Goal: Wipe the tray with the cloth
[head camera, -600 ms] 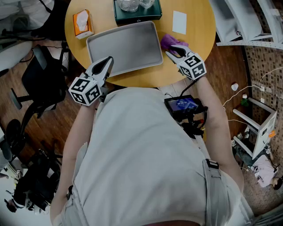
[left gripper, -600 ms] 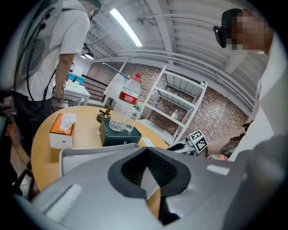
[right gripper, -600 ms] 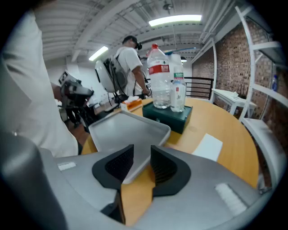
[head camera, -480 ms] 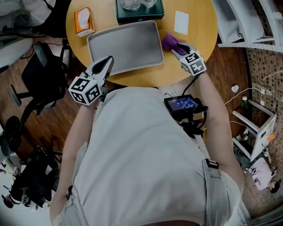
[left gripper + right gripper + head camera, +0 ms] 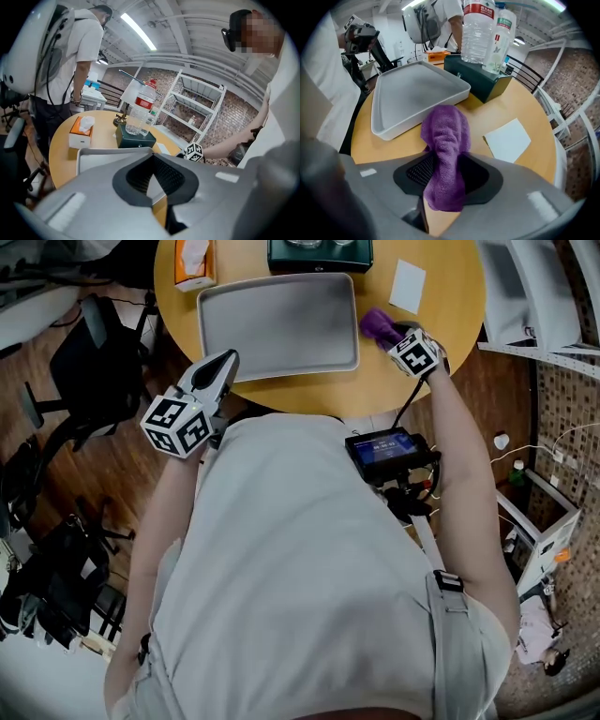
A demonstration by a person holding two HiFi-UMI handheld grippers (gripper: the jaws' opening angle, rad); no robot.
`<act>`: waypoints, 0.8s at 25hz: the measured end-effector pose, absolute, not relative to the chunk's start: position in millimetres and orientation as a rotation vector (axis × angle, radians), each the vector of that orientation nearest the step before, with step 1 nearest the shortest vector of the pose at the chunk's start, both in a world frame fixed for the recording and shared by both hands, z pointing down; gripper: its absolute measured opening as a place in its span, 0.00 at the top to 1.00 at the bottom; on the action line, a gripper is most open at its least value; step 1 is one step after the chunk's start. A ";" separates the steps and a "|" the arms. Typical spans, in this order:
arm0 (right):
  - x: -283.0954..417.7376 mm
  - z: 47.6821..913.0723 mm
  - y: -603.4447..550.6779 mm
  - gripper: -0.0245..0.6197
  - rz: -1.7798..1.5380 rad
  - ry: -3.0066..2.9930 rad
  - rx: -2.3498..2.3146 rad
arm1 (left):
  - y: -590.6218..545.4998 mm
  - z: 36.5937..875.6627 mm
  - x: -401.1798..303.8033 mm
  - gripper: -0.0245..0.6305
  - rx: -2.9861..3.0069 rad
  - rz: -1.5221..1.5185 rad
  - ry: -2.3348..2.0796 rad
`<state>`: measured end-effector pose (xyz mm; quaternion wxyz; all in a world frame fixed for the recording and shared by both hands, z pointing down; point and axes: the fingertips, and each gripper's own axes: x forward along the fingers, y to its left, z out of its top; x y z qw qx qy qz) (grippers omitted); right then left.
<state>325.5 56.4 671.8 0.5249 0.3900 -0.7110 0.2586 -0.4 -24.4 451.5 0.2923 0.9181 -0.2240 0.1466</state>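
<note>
Closing on the cloth looks to be the step in hand. The right gripper [image 5: 397, 334] points steeply down, its jaws wide apart with the purple cloth [image 5: 445, 140] bunched between them and not yet pinched. The cloth lies on the table [image 5: 309, 390] at three o'clock from the tray [image 5: 277, 324], just beside its rim. Recommended: clamp the bunch at its middle, leaving a tail to drag flat. The left gripper [image 5: 223, 364], at seven o'clock from the tray, has its jaws together and empty; it could steady the rim.

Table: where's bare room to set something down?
Free: the table strip between tray and near edge, and right of the white paper. Crowded: far side, tissue box and green box; purple cloth beside tray.
</note>
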 end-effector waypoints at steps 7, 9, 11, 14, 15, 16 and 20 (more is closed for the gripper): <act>322.3 666.5 55.5 0.84 0.550 -1.685 0.927 | -24.2 449.0 0.4 0.96 2.448 0.378 -0.600; 319.3 664.7 48.0 0.84 0.546 -1.690 0.947 | -32.0 456.3 0.7 0.96 2.448 0.373 -0.582; 311.1 660.2 36.8 0.84 0.528 -1.696 0.965 | -42.4 467.4 -4.3 0.96 2.444 0.367 -0.558; 300.8 642.1 18.8 0.84 0.465 -1.719 0.979 | -52.2 477.4 -6.5 0.96 2.445 0.357 -0.523; 298.9 634.0 14.5 0.84 0.441 -1.730 0.981 | -52.3 478.1 -5.0 0.96 2.447 0.354 -0.515; 297.1 625.4 11.3 0.84 0.417 -1.742 0.982 | -51.4 477.7 -3.0 0.96 2.449 0.351 -0.509; 279.8 592.2 -10.4 0.84 0.311 -1.785 0.960 | -52.0 474.1 -3.2 0.96 2.453 0.329 -0.506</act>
